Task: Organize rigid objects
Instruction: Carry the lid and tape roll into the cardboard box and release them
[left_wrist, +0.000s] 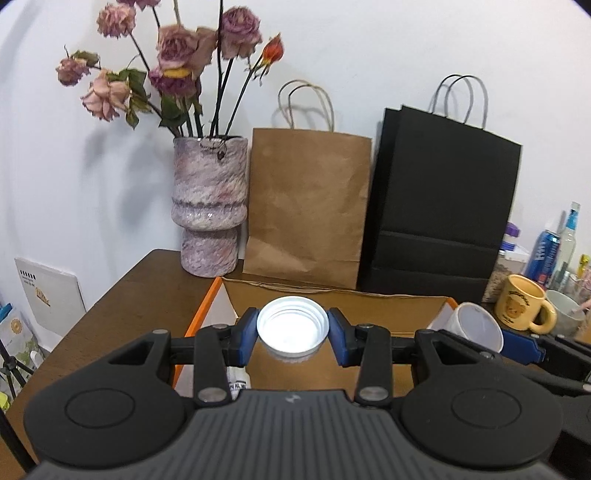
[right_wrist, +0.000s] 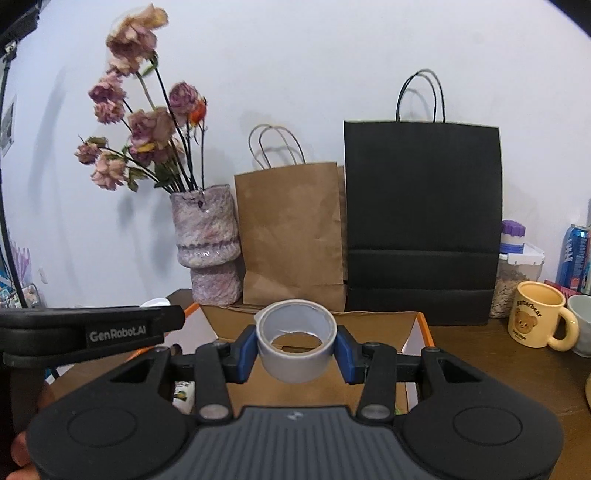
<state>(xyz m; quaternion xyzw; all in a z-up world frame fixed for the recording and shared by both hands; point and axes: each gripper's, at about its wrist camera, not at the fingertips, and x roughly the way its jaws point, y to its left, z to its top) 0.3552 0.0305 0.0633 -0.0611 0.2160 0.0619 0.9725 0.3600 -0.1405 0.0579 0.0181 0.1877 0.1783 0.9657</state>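
Observation:
In the left wrist view my left gripper (left_wrist: 292, 334) is shut on a white screw-on lid (left_wrist: 292, 328), held open side up above an open cardboard box (left_wrist: 332, 299) with orange-edged flaps. In the right wrist view my right gripper (right_wrist: 297, 349) is shut on a grey roll of tape (right_wrist: 297, 341), its hole facing up, above the same box (right_wrist: 369, 317). The roll also shows at the right of the left wrist view as a pale ring (left_wrist: 478, 326). The black body of the left gripper (right_wrist: 85, 330) crosses the left side of the right wrist view.
Along the wall behind the box stand a pink vase (left_wrist: 208, 206) of dried roses, a brown paper bag (left_wrist: 308, 206) and a black paper bag (left_wrist: 439, 206). To the right on the brown table (right_wrist: 498, 369) are a yellow bear mug (right_wrist: 537, 319), a grey cup, cans and jars.

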